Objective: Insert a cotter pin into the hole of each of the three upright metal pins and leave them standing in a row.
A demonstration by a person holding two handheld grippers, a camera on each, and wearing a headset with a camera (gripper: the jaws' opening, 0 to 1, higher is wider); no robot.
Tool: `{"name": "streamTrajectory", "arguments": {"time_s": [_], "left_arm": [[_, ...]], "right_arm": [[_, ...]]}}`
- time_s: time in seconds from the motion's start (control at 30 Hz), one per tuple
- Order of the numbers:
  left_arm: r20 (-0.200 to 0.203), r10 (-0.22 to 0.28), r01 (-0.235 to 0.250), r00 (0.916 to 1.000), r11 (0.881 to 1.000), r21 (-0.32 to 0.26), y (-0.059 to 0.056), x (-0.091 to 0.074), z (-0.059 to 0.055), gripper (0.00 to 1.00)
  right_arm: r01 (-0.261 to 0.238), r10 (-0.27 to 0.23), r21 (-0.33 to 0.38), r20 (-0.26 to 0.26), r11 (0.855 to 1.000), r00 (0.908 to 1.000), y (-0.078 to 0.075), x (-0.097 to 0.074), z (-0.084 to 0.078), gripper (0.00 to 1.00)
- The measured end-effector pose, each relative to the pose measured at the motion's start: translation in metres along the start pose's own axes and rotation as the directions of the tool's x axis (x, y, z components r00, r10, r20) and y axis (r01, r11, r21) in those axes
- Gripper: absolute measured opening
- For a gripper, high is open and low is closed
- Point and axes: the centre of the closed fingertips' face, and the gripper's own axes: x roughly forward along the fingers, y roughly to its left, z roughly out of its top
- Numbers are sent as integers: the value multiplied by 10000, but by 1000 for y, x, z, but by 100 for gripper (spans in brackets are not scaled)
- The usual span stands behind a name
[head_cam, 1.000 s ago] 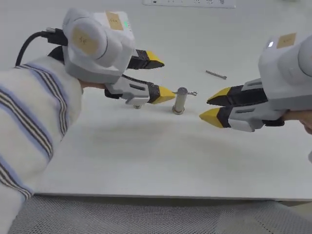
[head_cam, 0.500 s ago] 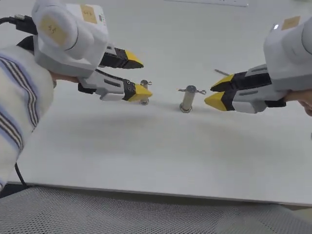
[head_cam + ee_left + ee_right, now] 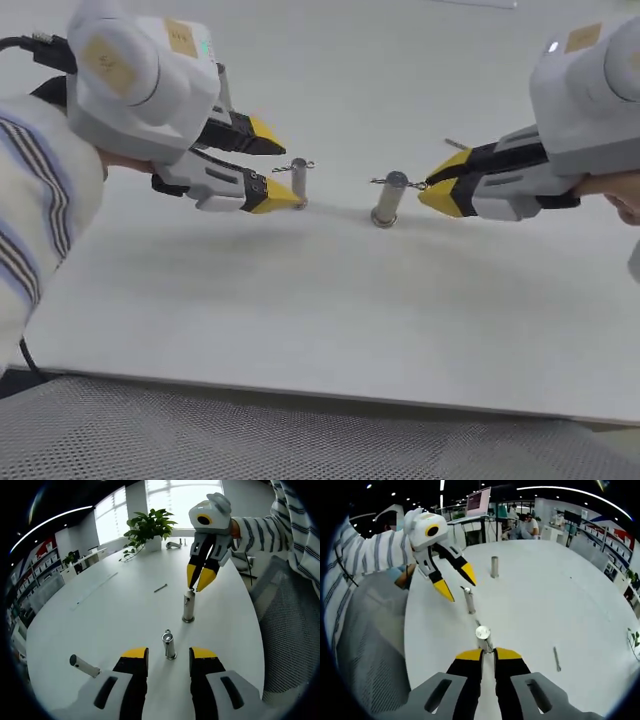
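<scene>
Well, the right gripper (image 3: 425, 190) is pinched onto the tail of the cotter pin (image 3: 398, 182) lying through the middle pin (image 3: 385, 206). I'd press it straight along the hole, gently, so the pin keeps standing. The left gripper (image 3: 288, 175) (jaws spread wide) hangs at the left pin (image 3: 299, 186), already fitted. A spare cotter (image 3: 556, 658) lies loose, and the third pin (image 3: 494, 566) stands bare.

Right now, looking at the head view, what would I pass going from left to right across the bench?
striped sleeve → left gripper → thin metal pin → thick metal pin → right gripper
</scene>
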Motion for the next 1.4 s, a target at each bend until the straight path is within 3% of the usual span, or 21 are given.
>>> {"name": "streamTrajectory", "arguments": {"time_s": [0.47, 0.83, 1.07, 1.2, 1.27, 1.33, 1.4], "left_arm": [[-271, 470, -480, 9985, 9981, -391, 10, -17, -23, 32], [-475, 840, -873, 9953, 9937, -708, 22, -28, -38, 32], [-596, 1406, -1464, 9883, 9834, -1074, 42, -31, -47, 33], [-658, 1843, -1925, 9807, 9688, -1563, 59, -30, -52, 35], [-934, 2067, -2202, 9739, 9602, -1716, 68, -30, -59, 36], [-886, 2317, -2439, 9687, 9549, -1696, 76, -29, -60, 40], [-666, 2324, -2413, 9703, 9487, -2042, 80, -27, -58, 45]], "right_arm": [[115, -126, -339, -347, 9994, 9993, 2, 3, -1, 9], [80, -85, -201, -220, 9998, 9997, 6, 5, 7, 10], [131, -137, -245, -242, 9996, 9996, 6, 1, 7, 13], [279, -284, -270, -176, 9992, 9994, 7, -6, 6, 17], [303, -306, -204, -138, 9993, 9994, 9, -9, 5, 18], [242, -242, -2, -131, 9997, 9996, 12, -11, 2, 20], [253, -253, 86, -74, 9996, 9997, 16, -13, 1, 25]]}}
